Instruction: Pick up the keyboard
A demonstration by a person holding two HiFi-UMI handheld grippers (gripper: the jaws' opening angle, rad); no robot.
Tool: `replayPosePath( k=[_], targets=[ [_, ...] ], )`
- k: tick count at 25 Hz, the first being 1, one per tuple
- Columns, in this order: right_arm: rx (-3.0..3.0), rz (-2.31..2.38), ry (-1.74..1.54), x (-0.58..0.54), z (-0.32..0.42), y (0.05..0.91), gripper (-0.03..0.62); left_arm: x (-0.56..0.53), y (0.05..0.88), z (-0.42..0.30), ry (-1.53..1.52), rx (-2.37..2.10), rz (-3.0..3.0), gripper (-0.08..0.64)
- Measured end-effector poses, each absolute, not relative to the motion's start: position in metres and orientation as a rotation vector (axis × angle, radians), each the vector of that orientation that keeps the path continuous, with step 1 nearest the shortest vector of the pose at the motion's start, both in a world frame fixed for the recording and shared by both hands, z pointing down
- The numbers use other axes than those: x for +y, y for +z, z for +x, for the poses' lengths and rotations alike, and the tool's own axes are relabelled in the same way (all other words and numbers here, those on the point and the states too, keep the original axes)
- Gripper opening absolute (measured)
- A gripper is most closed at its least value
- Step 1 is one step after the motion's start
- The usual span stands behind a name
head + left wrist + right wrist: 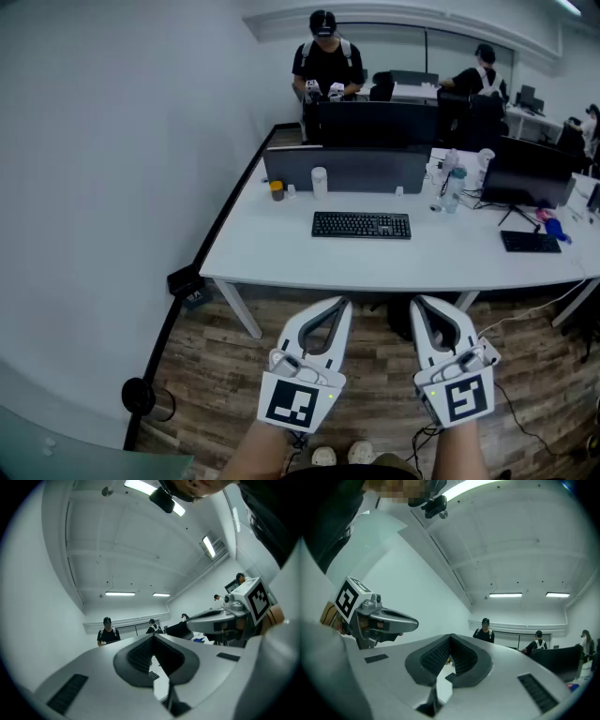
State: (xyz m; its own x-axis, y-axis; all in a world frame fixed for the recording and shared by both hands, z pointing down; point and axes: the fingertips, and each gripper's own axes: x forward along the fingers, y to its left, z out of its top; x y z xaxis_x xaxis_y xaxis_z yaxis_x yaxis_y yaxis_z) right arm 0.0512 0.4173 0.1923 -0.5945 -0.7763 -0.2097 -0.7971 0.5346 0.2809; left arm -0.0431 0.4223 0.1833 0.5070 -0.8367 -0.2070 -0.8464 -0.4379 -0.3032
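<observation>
A black keyboard (361,225) lies flat on the white desk (272,253), near its middle. Both grippers hang well short of the desk, over the wooden floor. My left gripper (339,303) is shut with nothing in it, tips meeting. My right gripper (421,302) is also shut and empty. In the left gripper view the keyboard (152,674) shows small through the gap below the closed jaws, and the right gripper's body (234,613) hangs at the right. In the right gripper view a bit of the keyboard (451,677) shows through the same kind of gap.
A grey partition (347,171), a white bottle (320,181) and a small jar (277,191) stand behind the keyboard. A second keyboard (530,242) and monitor (525,173) sit at the right. Two people work at desks beyond. A wall runs along the left.
</observation>
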Motion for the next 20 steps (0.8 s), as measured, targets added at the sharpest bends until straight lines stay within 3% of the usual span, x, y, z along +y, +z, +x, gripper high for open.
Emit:
replayPosePath(
  k=[20],
  targets=[
    [2.677,-1.307,0.494,0.427,0.083,0.200,0.031,0.424,0.195,-0.009,-0.063,1.389,-2.336,0.008]
  ],
)
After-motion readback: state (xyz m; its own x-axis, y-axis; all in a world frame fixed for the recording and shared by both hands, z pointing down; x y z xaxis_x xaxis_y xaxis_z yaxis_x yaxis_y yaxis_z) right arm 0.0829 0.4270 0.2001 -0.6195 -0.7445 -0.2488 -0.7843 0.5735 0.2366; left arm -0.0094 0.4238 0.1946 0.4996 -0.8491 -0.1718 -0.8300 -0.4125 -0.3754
